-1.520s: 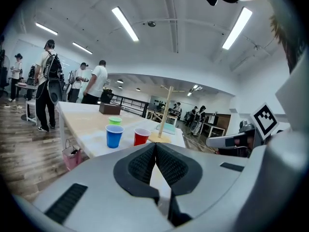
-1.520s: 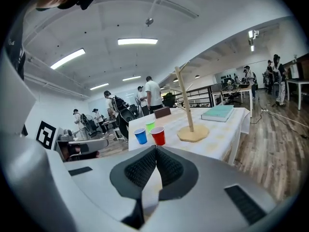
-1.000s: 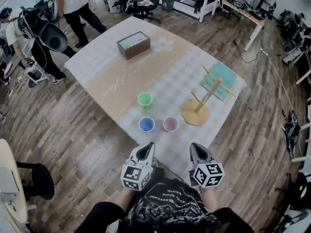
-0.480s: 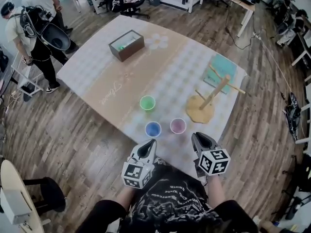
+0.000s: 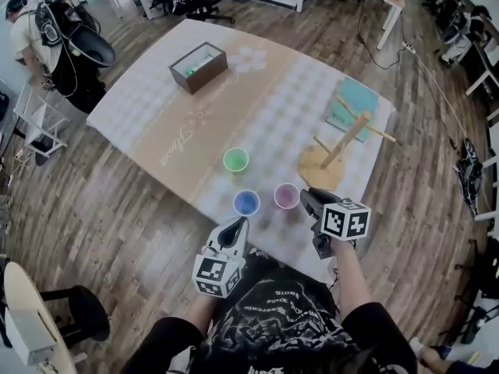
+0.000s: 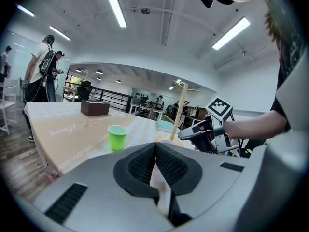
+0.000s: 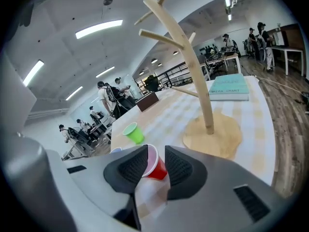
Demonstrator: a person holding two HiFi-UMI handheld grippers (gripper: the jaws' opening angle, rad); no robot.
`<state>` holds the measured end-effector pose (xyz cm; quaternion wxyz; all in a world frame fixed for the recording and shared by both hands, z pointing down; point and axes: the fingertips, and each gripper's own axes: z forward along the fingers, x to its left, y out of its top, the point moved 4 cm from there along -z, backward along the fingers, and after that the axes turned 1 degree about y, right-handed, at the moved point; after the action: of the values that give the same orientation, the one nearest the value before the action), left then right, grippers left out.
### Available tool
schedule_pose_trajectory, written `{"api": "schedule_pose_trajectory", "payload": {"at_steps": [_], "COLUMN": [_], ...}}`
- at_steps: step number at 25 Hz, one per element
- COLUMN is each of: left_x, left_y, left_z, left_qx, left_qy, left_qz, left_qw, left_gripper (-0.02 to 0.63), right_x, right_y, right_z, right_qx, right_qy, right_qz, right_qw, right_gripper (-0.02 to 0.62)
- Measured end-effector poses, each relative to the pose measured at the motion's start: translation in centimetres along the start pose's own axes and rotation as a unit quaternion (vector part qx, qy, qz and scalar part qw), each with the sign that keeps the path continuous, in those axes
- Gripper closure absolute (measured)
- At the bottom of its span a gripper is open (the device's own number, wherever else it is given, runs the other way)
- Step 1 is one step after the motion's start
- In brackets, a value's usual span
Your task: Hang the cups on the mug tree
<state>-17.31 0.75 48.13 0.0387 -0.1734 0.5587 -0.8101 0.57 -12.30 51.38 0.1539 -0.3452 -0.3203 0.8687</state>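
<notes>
Three cups stand upright near the table's front: a green cup (image 5: 235, 160) (image 7: 134, 132) (image 6: 117, 137), a blue cup (image 5: 246, 202) and a red cup (image 5: 287, 196) (image 7: 154, 164) with a pale pink inside. The wooden mug tree (image 5: 343, 142) (image 7: 194, 62) (image 6: 180, 111) stands to their right, its pegs bare. My right gripper (image 5: 309, 200) (image 7: 156, 150) is just right of the red cup. Its jaws have just been opening and stand open, with the cup showing in the gap, untouched. My left gripper (image 5: 237, 227) (image 6: 155, 147) is shut and empty, just in front of the blue cup.
A dark open box (image 5: 198, 66) (image 7: 147, 101) sits at the table's far side. A teal book (image 5: 352, 109) (image 7: 227, 87) lies behind the mug tree. People (image 5: 47, 29) stand on the wooden floor beyond the table's left corner.
My right gripper has moved forward to the red cup and its jaws have opened. The left gripper stays shut near the table's front edge.
</notes>
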Motion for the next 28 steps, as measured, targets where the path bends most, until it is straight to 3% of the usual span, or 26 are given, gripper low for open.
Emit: {"api": "schedule_pose_trajectory", "payload": {"at_steps": [13, 23, 28], "left_x": [1.0, 2.0, 2.2], "left_y": [-0.4, -1.7, -1.9], "left_z": [0.3, -0.3, -0.6], "left_qx": [0.007, 0.019, 0.02], "left_qy": [0.015, 0.034, 0.039], "left_qz": [-0.024, -0.061, -0.064], "left_qw": [0.9996, 0.9974, 0.997], "left_gripper": [0.586, 0.586, 0.586], "right_x": [-0.2, -0.3, 0.1], "right_y": [-0.5, -0.9, -0.9], "right_z": [3.6, 4.3, 4.3], "right_qx": [0.073, 0.08, 0.075], "right_qy": [0.011, -0.001, 0.004], "right_qz": [-0.011, -0.015, -0.014], "right_qw": [0.997, 0.997, 0.997], "right_gripper": [0.458, 0.561, 0.561]}}
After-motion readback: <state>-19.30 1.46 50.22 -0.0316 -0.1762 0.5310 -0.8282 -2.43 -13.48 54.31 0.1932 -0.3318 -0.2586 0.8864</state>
